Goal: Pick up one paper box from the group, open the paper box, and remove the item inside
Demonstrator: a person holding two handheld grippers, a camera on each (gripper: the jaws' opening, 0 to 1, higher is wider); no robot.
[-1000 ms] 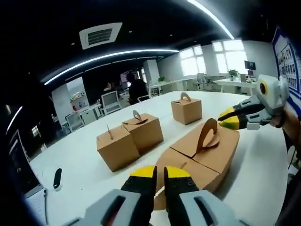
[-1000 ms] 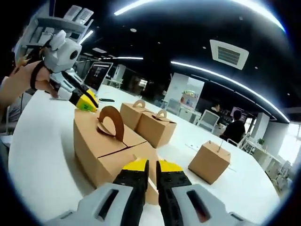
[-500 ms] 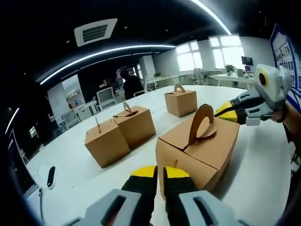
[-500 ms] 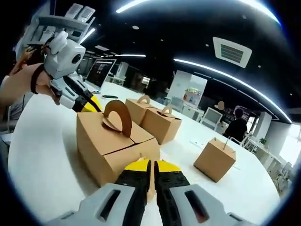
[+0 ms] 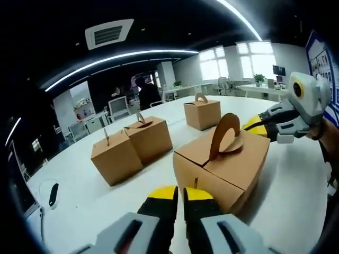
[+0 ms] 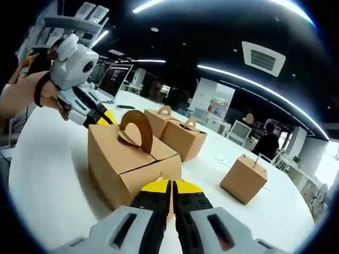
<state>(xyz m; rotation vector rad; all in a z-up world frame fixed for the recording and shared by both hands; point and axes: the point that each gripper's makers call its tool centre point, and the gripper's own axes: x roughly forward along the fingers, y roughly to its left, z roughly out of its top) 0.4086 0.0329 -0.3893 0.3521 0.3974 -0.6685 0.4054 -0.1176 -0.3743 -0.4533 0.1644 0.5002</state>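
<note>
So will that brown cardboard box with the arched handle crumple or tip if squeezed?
The brown cardboard box with the arched handle looks thin-walled and probably light, so it may dent. Its broad base should resist tipping. The slim handle likely bends easily.

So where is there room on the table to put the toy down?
Bare table lies right of the held box, and between it and the lone box. It is crowded at the touching pair.

Left tool (image 5: 179, 193) and right tool (image 6: 170, 186) both have jaws closed.
</note>
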